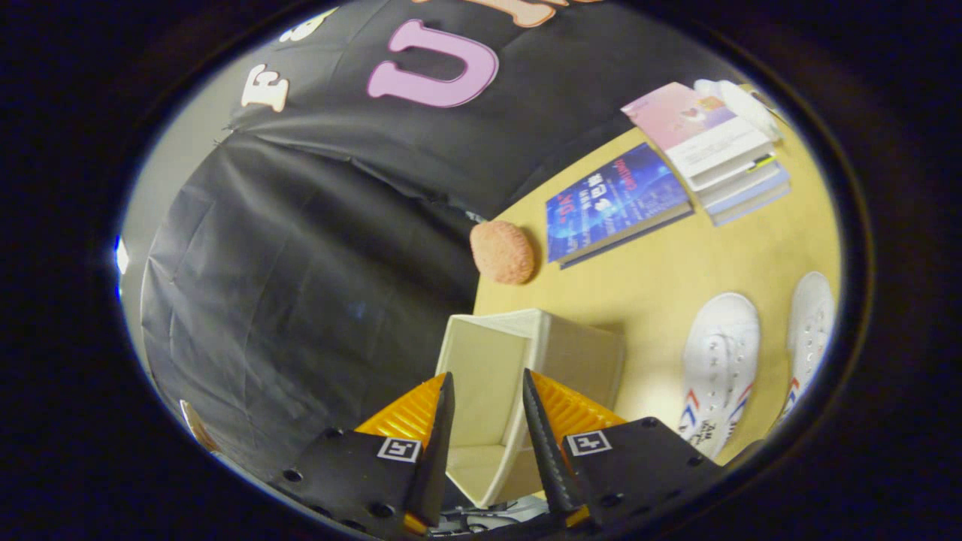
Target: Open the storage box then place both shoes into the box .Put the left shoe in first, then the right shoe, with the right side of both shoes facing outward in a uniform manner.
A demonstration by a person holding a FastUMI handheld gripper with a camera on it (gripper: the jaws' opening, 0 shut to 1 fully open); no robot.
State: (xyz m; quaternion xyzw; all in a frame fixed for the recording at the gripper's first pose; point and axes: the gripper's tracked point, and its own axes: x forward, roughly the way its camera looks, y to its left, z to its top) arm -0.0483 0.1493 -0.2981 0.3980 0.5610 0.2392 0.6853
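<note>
A cream storage box (579,361) stands on the yellow table (661,278), its open side turned toward me. My gripper (487,379) hangs just in front of that opening, its fingers apart. The pale inner wall of the box shows in the gap, and one fingertip (535,398) overlaps the box's rim. I cannot tell whether the fingers touch the box. Two white canvas shoes with red and blue stripes lie side by side on the table beyond the box: the nearer shoe (718,361) and the farther shoe (812,323).
A round pinkish-orange sponge-like object (502,252) lies by the table edge near the box. Past it lie a blue book (616,199) and a stack of books (721,143) with a white object on top. The black cloth wall (316,263) hangs along the table's side.
</note>
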